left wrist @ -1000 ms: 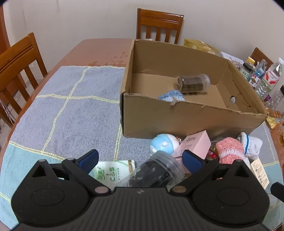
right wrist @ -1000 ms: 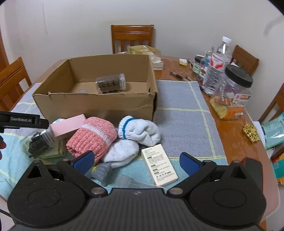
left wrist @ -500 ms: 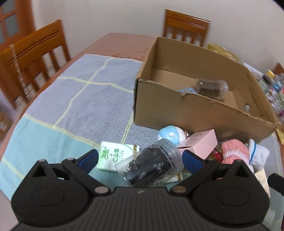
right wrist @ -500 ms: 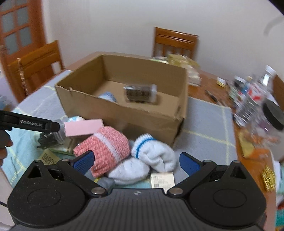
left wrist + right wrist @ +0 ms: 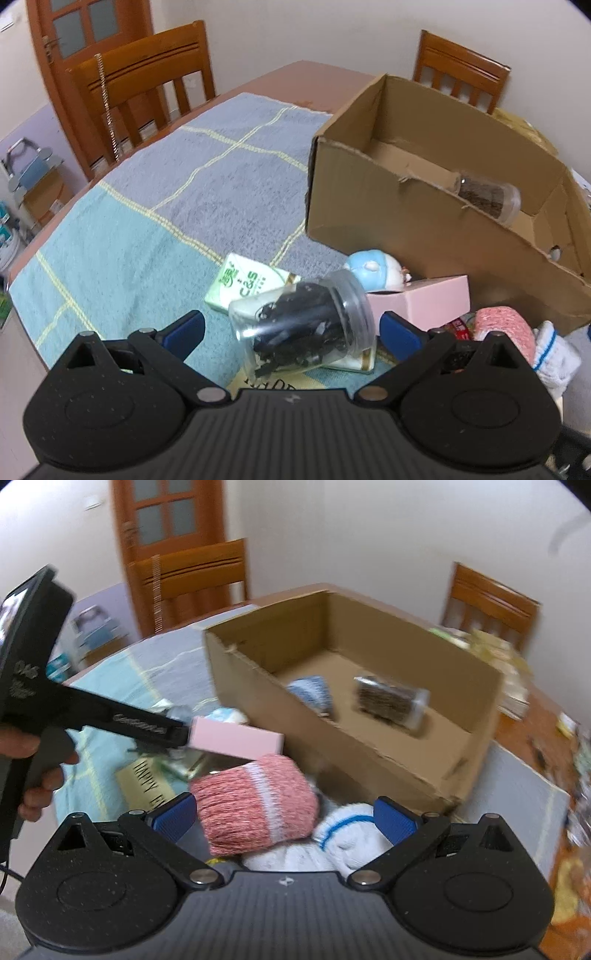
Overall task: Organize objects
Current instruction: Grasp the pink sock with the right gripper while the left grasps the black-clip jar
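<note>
Grippers both gape wide: left gripper (image 5: pixel 291 330) flanks a clear plastic jar of black clips (image 5: pixel 303 328) without touching; right gripper (image 5: pixel 284 818) brackets a pink knitted sock roll (image 5: pixel 255 803), gripping nothing.

Matt cardboard box (image 5: pixel 424 206), glossy clear plastic jar (image 5: pixel 306 325), woven cloth (image 5: pixel 177 192).

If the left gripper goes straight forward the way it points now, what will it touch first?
Most likely the clear jar of black clips, lying on its side between the open left gripper fingers. Behind it are the green tissue pack and the pink box; depth is unclear.
</note>
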Demonstrator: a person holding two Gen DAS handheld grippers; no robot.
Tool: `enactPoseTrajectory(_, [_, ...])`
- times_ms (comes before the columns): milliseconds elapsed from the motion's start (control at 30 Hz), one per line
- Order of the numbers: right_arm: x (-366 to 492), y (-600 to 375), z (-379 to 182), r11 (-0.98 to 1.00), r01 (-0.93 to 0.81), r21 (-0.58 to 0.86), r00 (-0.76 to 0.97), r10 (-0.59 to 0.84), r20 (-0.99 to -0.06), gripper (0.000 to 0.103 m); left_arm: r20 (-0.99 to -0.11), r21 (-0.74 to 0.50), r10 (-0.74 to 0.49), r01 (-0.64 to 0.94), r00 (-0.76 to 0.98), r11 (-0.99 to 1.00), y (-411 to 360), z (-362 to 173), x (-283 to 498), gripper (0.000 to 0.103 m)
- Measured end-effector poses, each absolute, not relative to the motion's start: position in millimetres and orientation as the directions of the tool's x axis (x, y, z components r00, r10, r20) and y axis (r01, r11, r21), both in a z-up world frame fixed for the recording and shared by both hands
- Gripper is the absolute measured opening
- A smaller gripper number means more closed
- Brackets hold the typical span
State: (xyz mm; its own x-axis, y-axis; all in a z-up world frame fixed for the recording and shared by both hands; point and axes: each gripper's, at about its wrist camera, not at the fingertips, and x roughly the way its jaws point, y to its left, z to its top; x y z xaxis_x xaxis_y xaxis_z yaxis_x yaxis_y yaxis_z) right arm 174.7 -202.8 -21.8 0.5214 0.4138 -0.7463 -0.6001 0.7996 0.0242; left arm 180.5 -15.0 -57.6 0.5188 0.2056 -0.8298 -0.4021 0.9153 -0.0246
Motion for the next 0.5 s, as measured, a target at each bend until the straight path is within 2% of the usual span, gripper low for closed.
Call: enactPoseTrajectory(500, [198.5, -171.9, -63.9, 0.694, -0.72, 0.022, 0.404, 0.444, -0.8, 0.103, -0.837, -0.071, 0.223, -0.502, 0.5, 0.862, -9.9, -69.7, 179.0, 0.1])
